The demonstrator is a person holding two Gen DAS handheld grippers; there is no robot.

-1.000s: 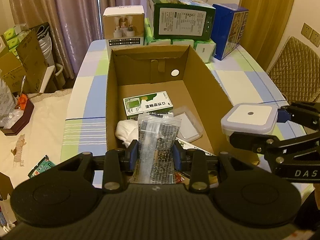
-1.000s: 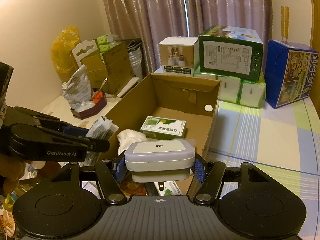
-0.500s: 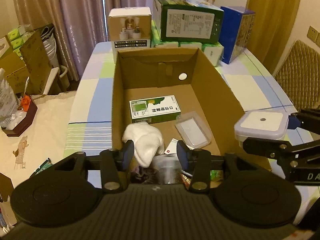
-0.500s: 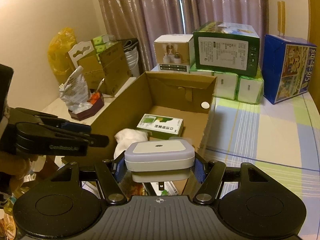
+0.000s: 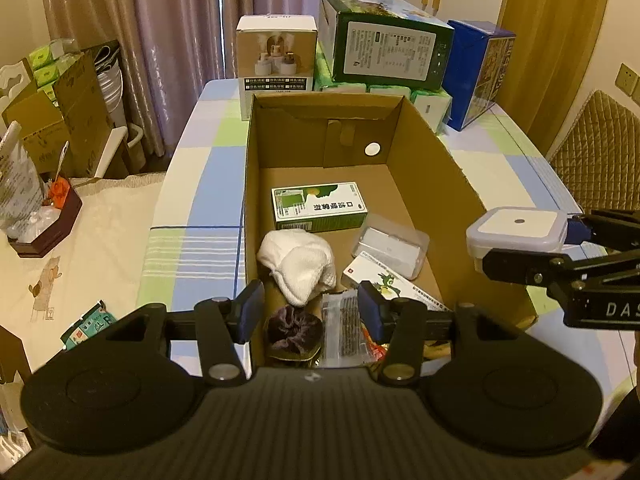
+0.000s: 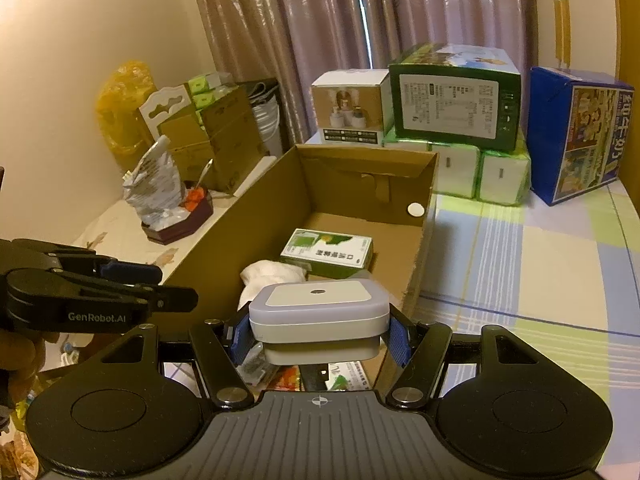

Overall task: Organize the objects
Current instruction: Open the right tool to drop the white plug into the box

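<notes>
Right tool (image 6: 319,334) clamps a smooth, rounded-square plastic container (image 6: 319,316)

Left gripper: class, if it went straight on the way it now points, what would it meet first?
Probably the box's contents. The open left gripper aims down into the cardboard box; just ahead lie a dark scrunchie and a clear packet, then the white cloth. Depth is unclear.
</notes>
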